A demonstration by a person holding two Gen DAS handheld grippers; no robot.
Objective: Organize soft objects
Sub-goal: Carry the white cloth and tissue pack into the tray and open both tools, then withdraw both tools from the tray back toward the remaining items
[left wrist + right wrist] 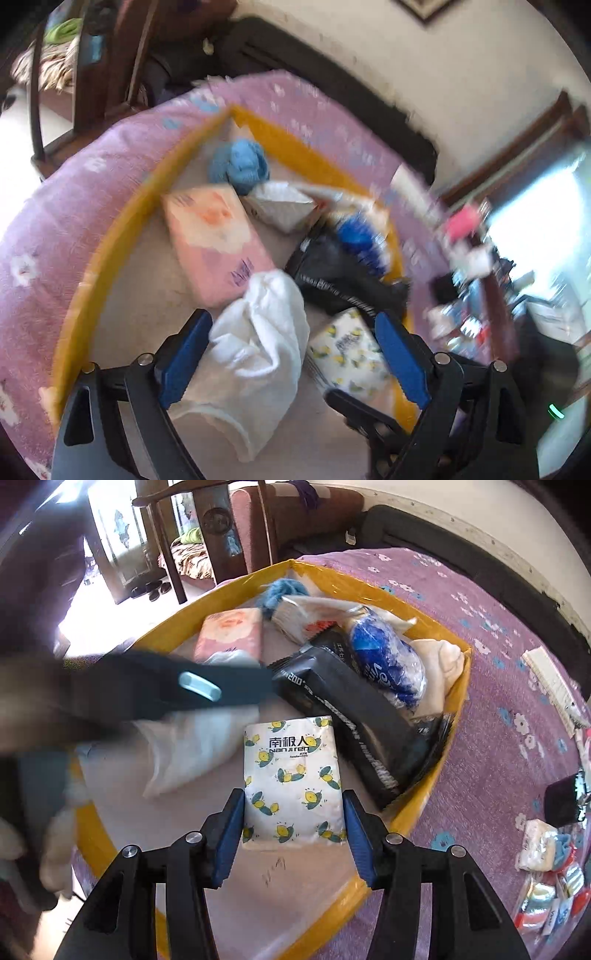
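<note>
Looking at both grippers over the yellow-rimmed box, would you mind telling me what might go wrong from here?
1. The left gripper is open around the white cloth; closing may catch only a fold, so it could slip out.
2. The right gripper brackets the lemon-print tissue pack near its end; the pack could pivot or sag.
3. Both grippers work close together and might collide.

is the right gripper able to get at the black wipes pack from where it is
Probably not directly: the right gripper has its open fingers around the lemon-print tissue pack, which lies in front of it. The black wipes pack lies beyond, uncovered, in the yellow-rimmed box.
</note>
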